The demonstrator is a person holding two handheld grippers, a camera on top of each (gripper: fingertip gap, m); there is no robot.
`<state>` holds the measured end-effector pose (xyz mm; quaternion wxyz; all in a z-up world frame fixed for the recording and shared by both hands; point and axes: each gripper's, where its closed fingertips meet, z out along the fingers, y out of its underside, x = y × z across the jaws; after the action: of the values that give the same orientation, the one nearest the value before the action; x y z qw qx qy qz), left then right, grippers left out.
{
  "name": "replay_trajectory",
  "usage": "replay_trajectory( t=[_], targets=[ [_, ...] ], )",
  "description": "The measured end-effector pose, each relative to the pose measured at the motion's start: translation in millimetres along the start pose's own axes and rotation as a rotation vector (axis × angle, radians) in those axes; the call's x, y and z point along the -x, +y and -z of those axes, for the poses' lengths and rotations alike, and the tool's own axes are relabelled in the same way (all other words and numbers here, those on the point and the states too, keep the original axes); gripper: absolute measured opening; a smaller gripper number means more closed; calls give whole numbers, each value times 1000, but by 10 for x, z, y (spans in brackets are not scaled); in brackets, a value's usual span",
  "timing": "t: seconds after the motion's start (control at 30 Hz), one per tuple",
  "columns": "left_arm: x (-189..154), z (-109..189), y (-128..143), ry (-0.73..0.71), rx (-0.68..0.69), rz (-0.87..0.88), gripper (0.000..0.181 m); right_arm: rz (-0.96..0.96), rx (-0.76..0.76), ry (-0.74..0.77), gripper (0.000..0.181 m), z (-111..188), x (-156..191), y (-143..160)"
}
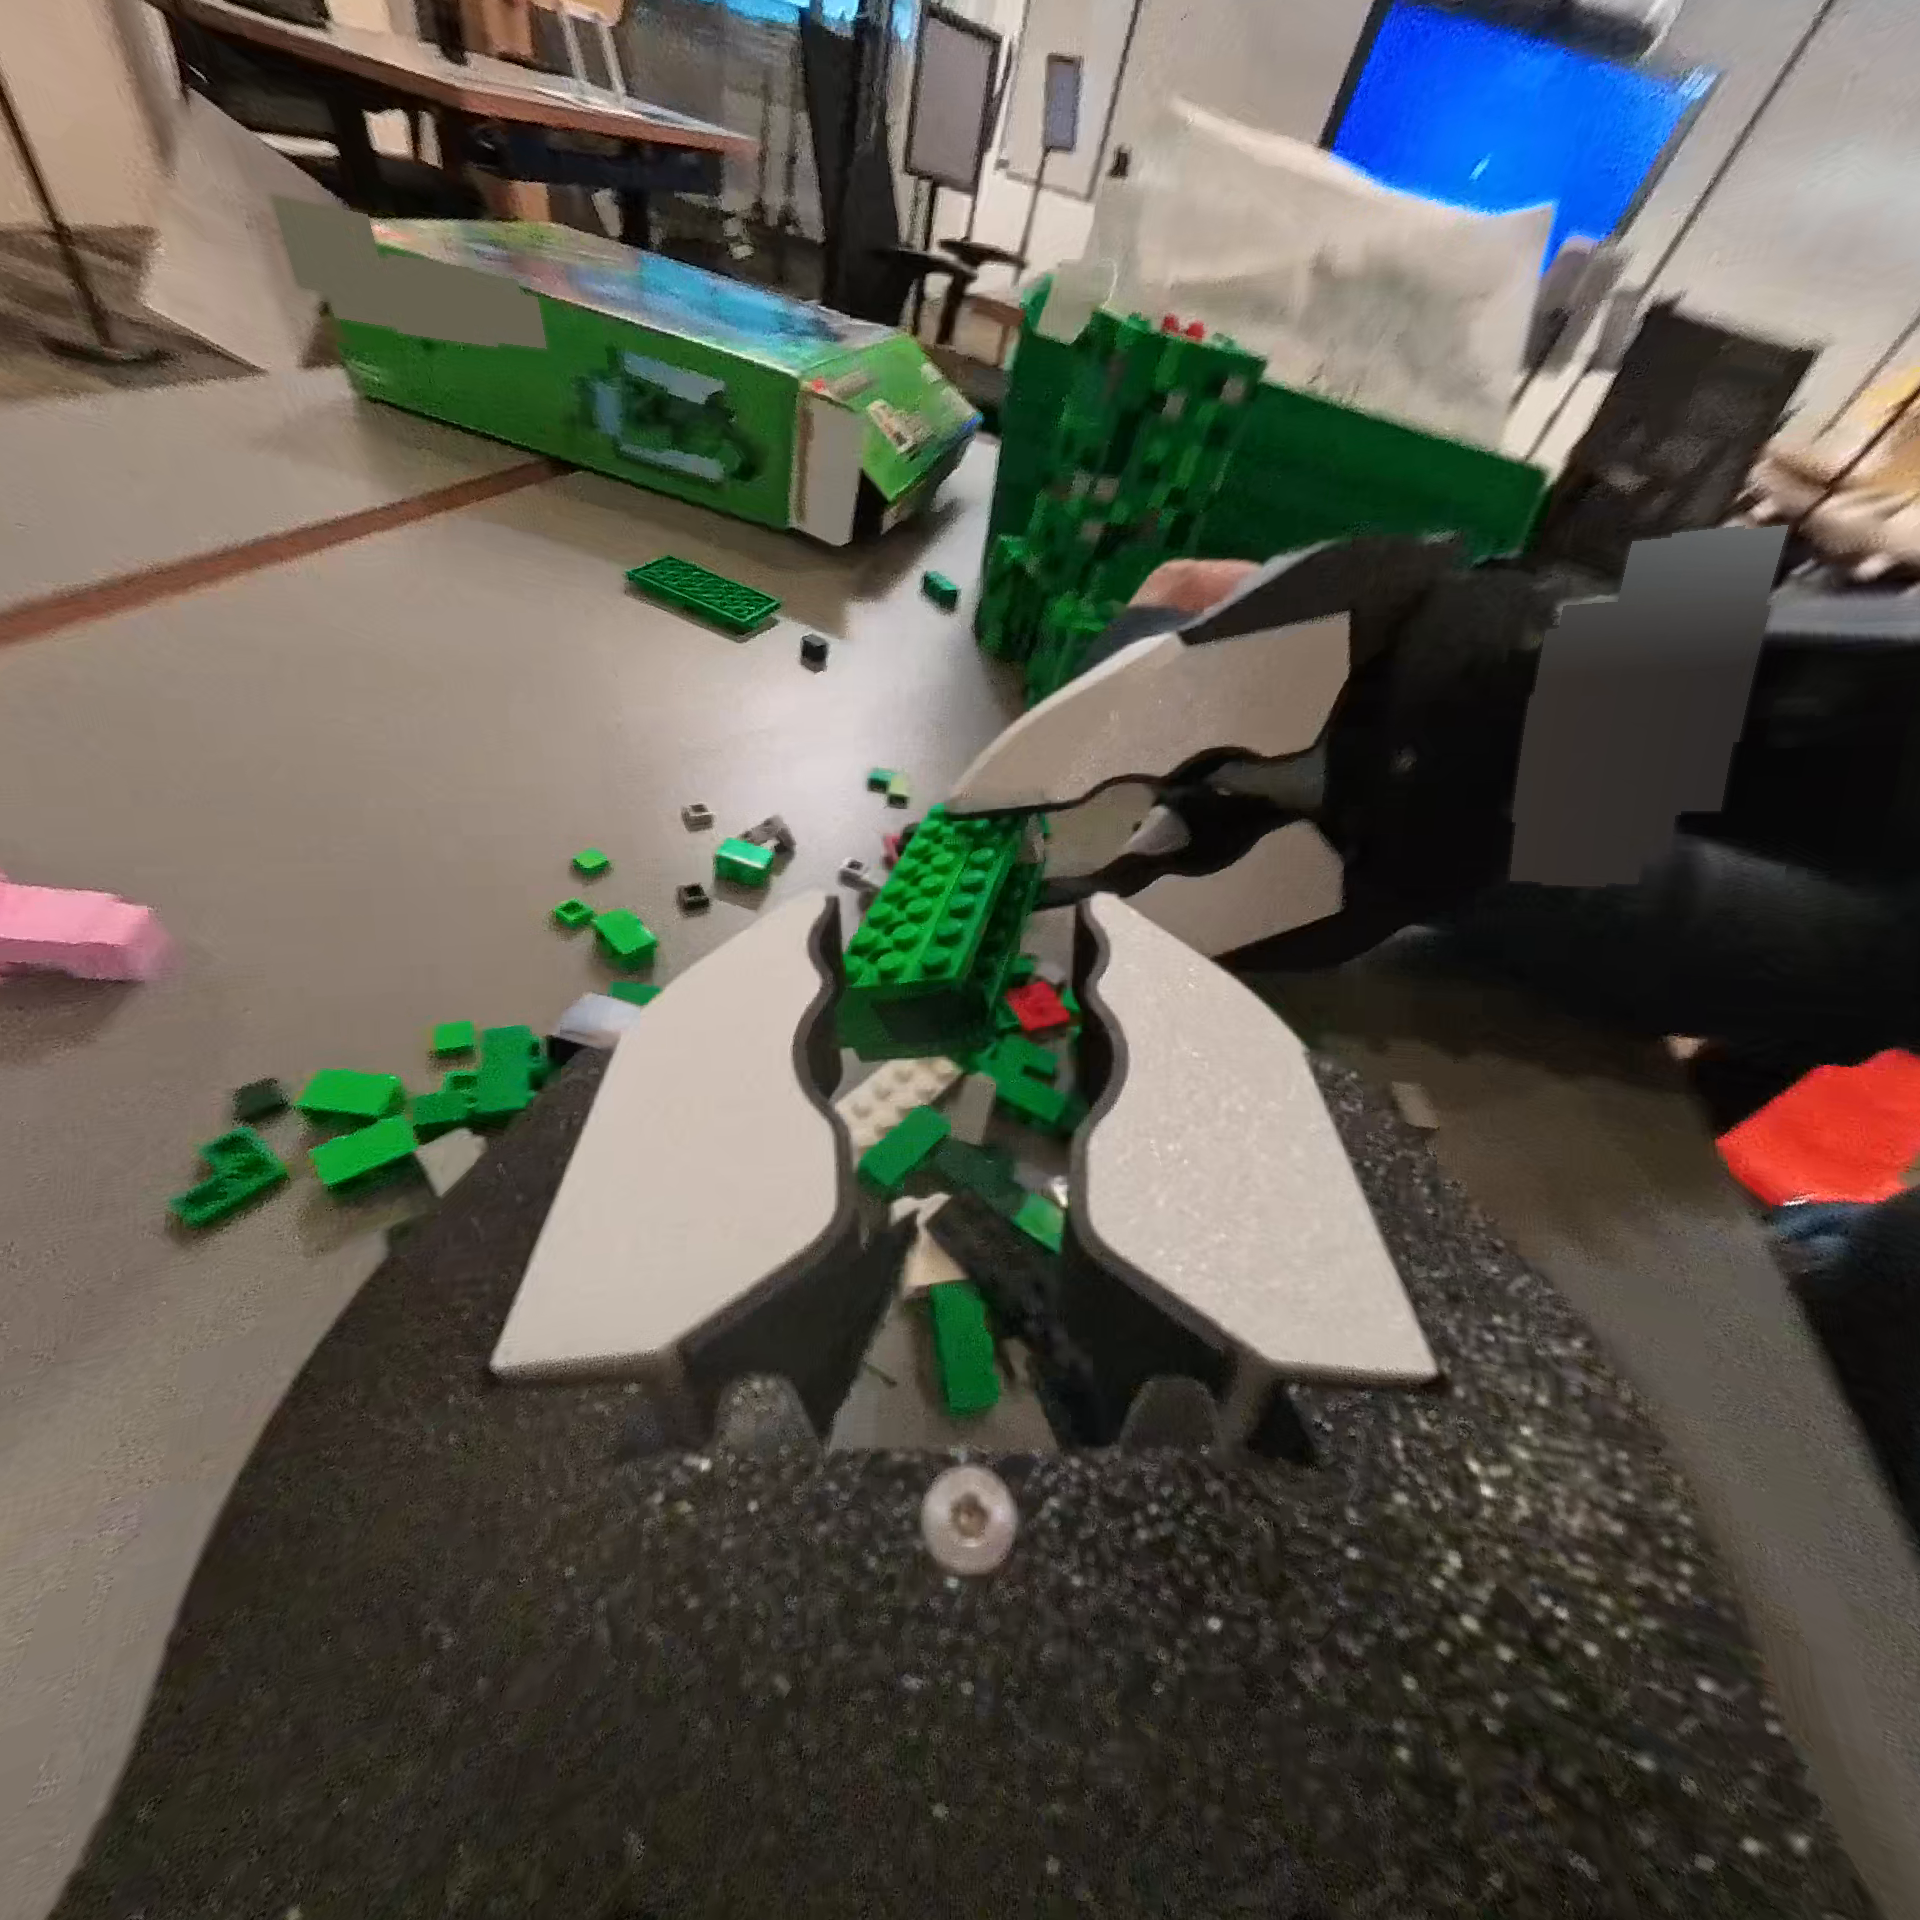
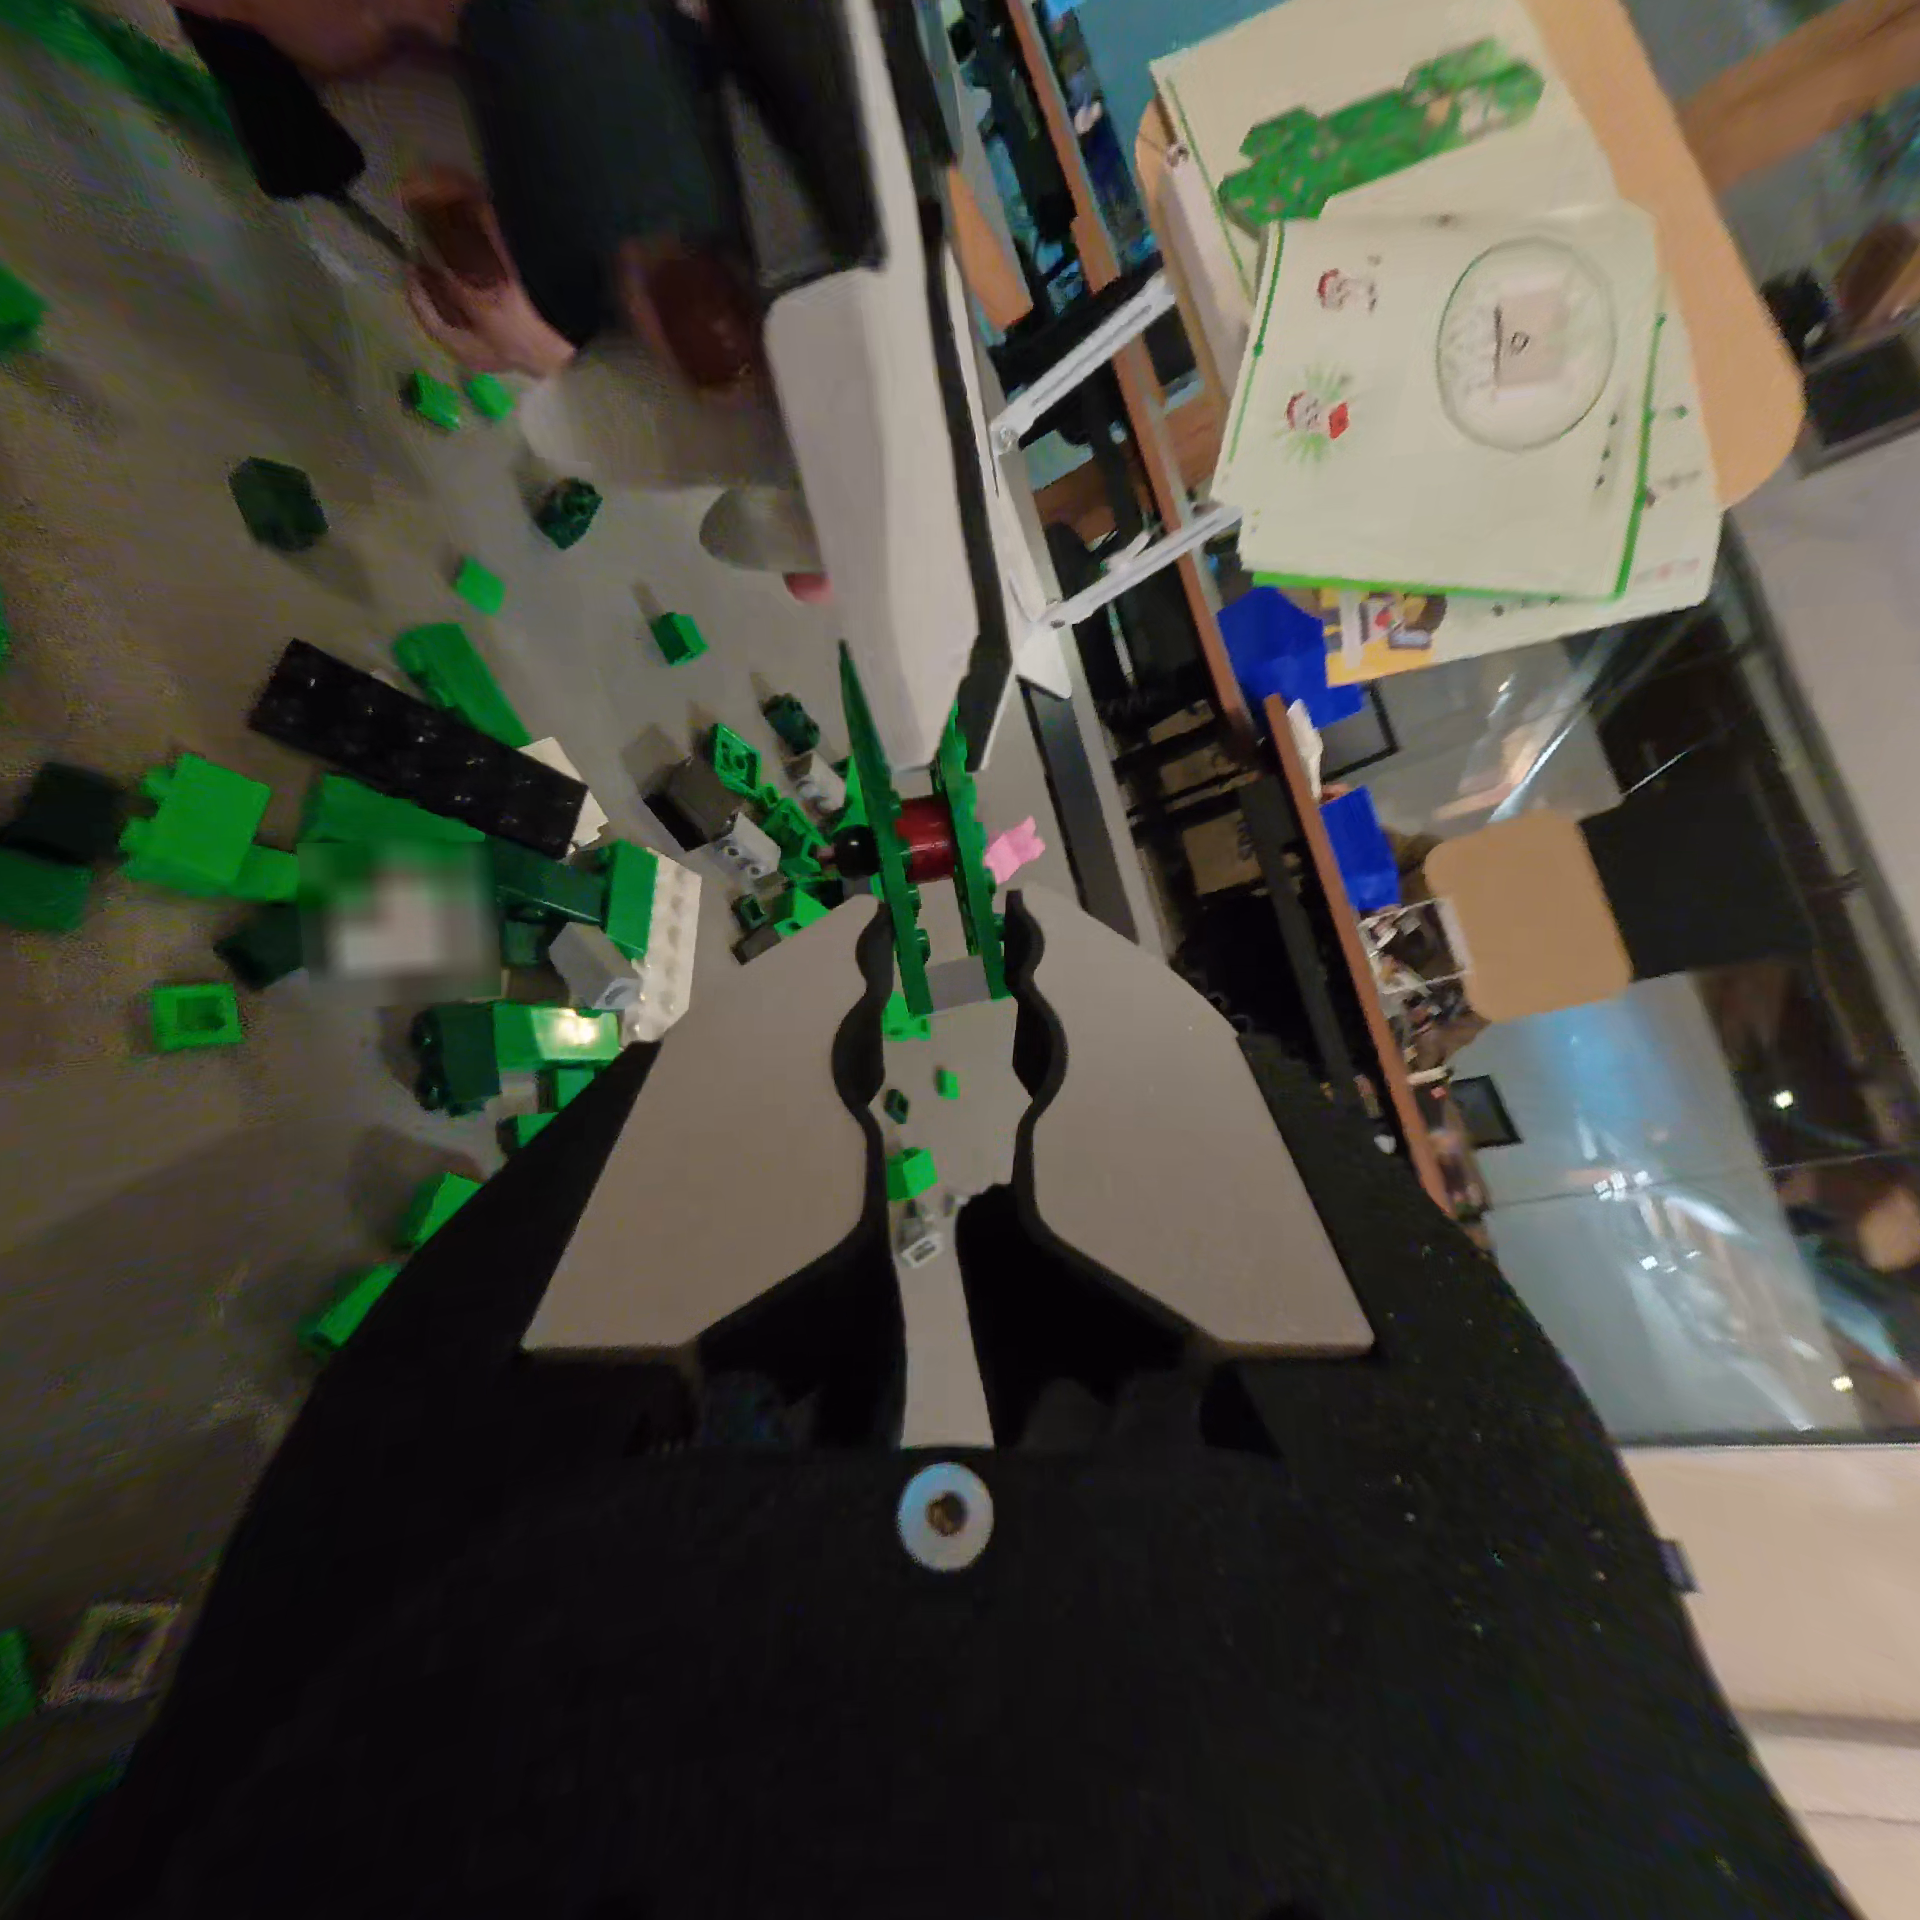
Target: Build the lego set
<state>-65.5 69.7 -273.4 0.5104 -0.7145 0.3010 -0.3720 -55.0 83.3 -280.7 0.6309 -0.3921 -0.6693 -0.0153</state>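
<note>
While both grippers share the green assembly | left jaws clamped | right jaws clamped

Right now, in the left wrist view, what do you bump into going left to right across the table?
pink block → loose green bricks → left gripper with the green studded assembly between its fingers → right gripper reaching in at the assembly → red piece at the right edge.

The pink piece is cut off by the left wrist view's left edge. Bricks under the left tool are partly hidden by its fingers. The green box shows blurred.
</note>
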Motion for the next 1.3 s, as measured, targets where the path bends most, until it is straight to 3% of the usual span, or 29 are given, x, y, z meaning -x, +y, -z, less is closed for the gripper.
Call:
replay_trajectory(
  t=[0.13,0.23,0.37,0.47,0.8,1.13,1.3],
  targets=[
    [-23,27,-23,64,-23,87,44,46,-25,20,20,19,-8,-28],
    [106,27,47,-10,22,116,77,33,-37,62,20,44,-88,-43],
    [-69,-10,-30,114,-41,144,55,-16,-71,49,20,51,-81,-91],
    [-72,-21,-9,123,-40,145,36,-47,-91,40,20,48,-64,-140],
    [30,-66,193,51,100,186,35,-353,-82,-229,21,138,28,-34],
    [-32,-143,290,59,162,183,34,-230,39,-235,18,52,169,64],
    [-8,-77,228,56,131,173,33,-158,35,-168,5,15,151,-17]
  ],
)
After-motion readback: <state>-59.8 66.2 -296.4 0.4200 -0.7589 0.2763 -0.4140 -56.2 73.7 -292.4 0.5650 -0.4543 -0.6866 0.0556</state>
